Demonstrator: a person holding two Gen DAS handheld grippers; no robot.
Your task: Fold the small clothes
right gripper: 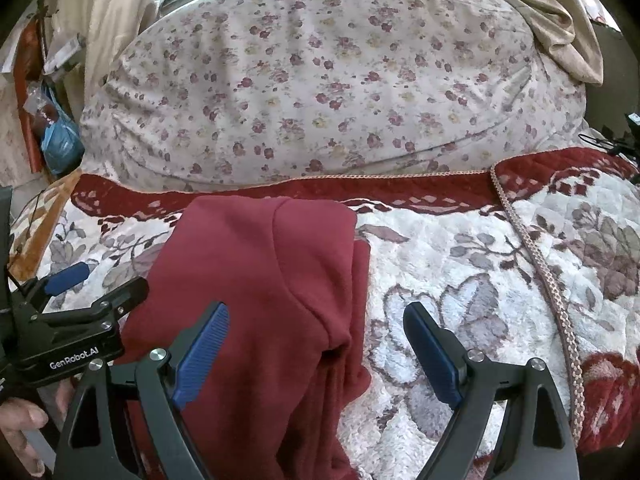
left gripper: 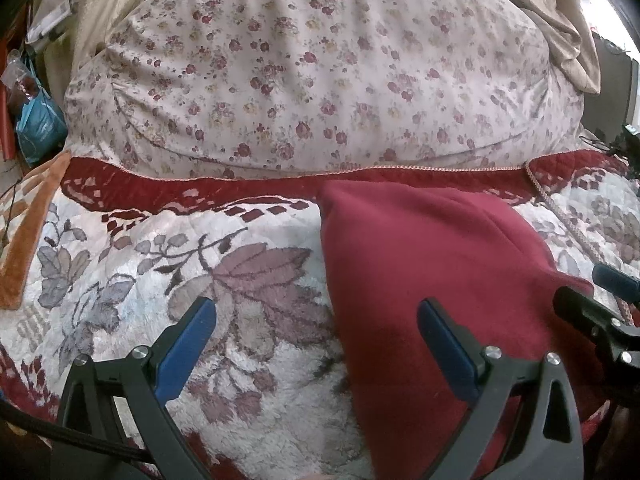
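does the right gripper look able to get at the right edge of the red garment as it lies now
Probably yes. The right gripper is open just above the red garment, whose right edge lies between its fingers on the blanket, with nothing over it. The left gripper sits off to the other side.

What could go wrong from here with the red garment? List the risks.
1. Both grippers, left and right, stand open above the red garment; a shallow pinch may catch only the top layer.
2. Its right edge is bunched, so creases may be folded in.
3. The plush blanket could get pinched too.
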